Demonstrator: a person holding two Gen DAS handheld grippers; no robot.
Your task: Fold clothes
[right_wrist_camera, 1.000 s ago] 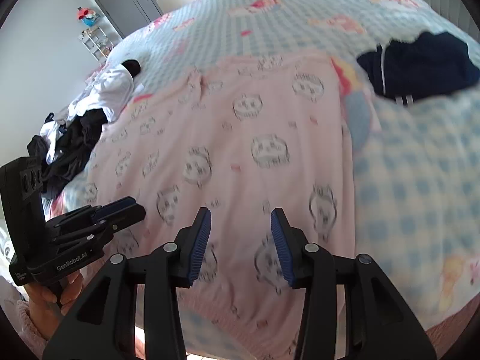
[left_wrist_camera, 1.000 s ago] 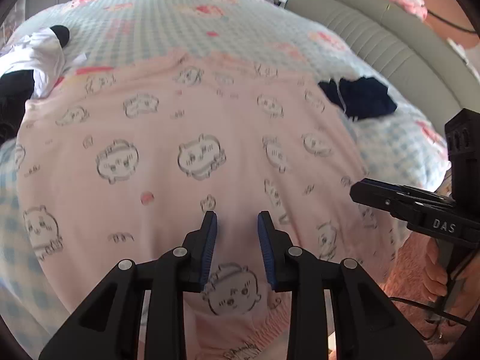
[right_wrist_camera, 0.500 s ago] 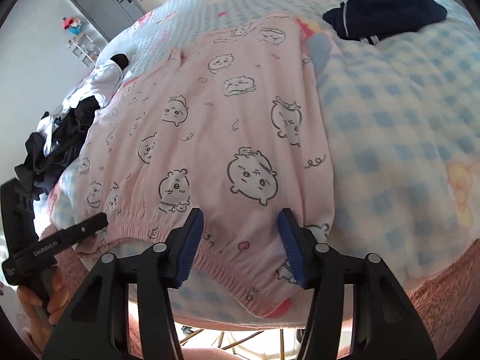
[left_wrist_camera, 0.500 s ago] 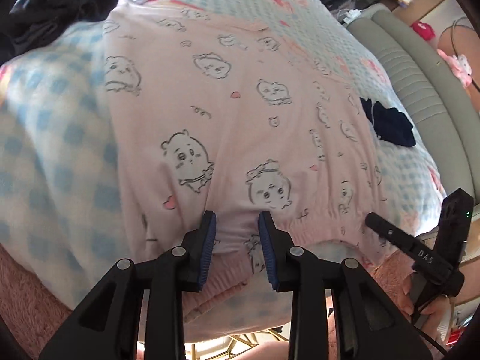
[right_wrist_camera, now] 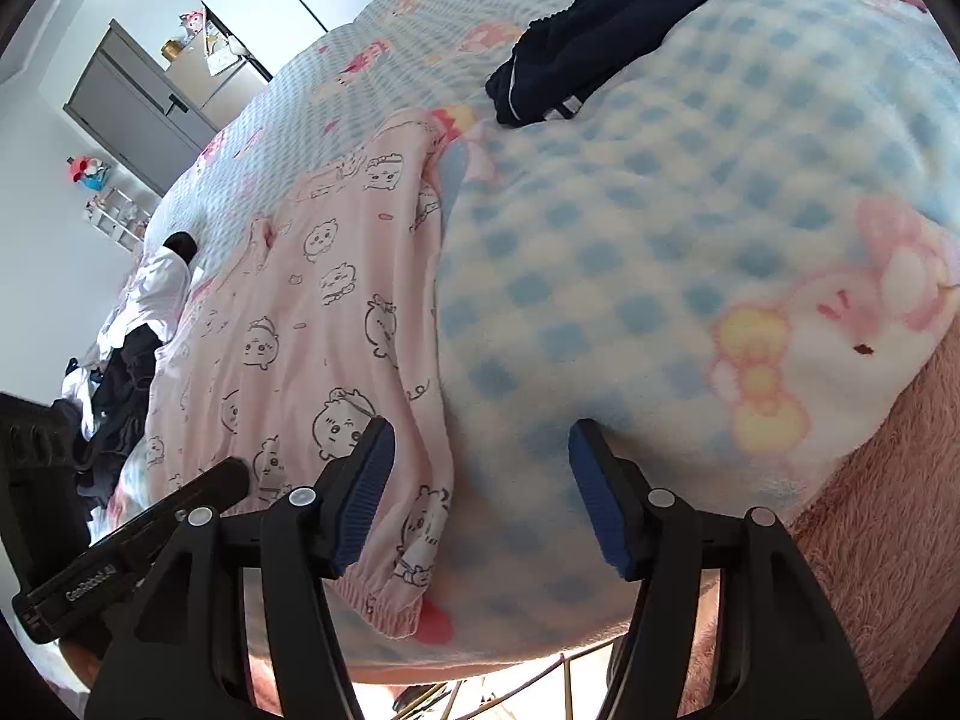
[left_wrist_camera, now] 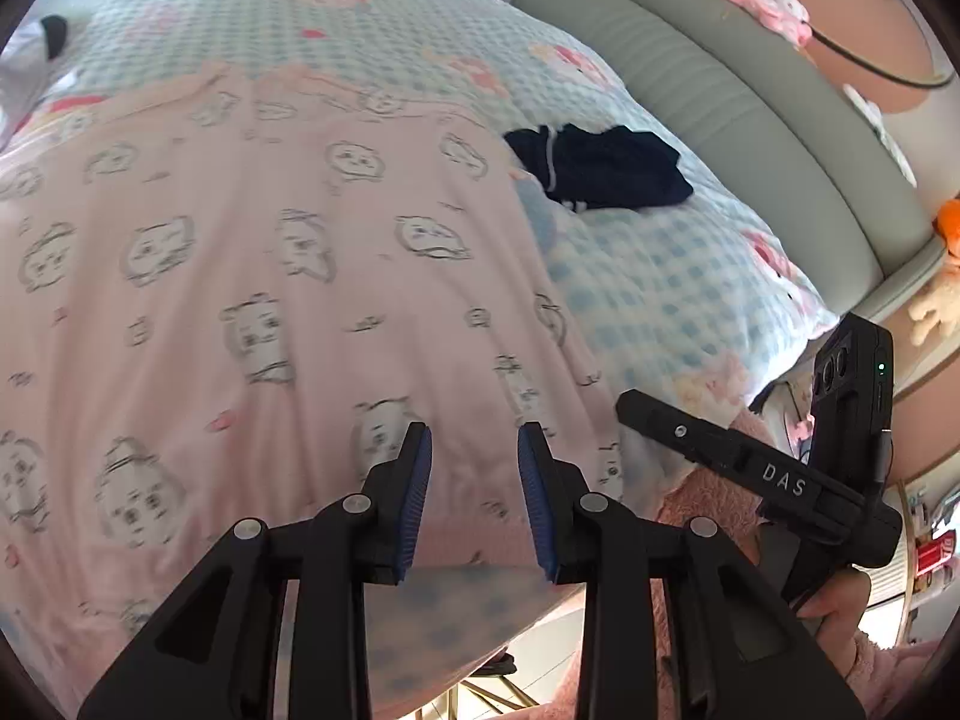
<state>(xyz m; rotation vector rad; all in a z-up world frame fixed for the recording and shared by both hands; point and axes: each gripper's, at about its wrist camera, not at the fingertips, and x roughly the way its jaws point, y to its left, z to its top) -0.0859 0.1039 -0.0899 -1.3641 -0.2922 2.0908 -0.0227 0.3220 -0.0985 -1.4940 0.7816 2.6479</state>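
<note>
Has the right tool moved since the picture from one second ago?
Yes. The right tool moved sideways to the right edge of the pink pajama; before, it was over the middle. Its jaws are opening, nothing gripped.

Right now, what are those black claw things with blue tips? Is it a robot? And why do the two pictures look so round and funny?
No robot: a person holds a two-finger grabber in each hand. Each grabber carries a wide round-eyed camera looking along its fingers, which bends the picture. One picture is from the left gripper, the other from the right gripper. Both hang over a bed with a blue checked blanket. On it lie pink pyjamas with little cartoon faces, spread flat, and a small dark navy garment. Nothing is held: the left gripper's jaws stand apart over the pyjamas' hem, and the right's are opening over their corner.
</note>
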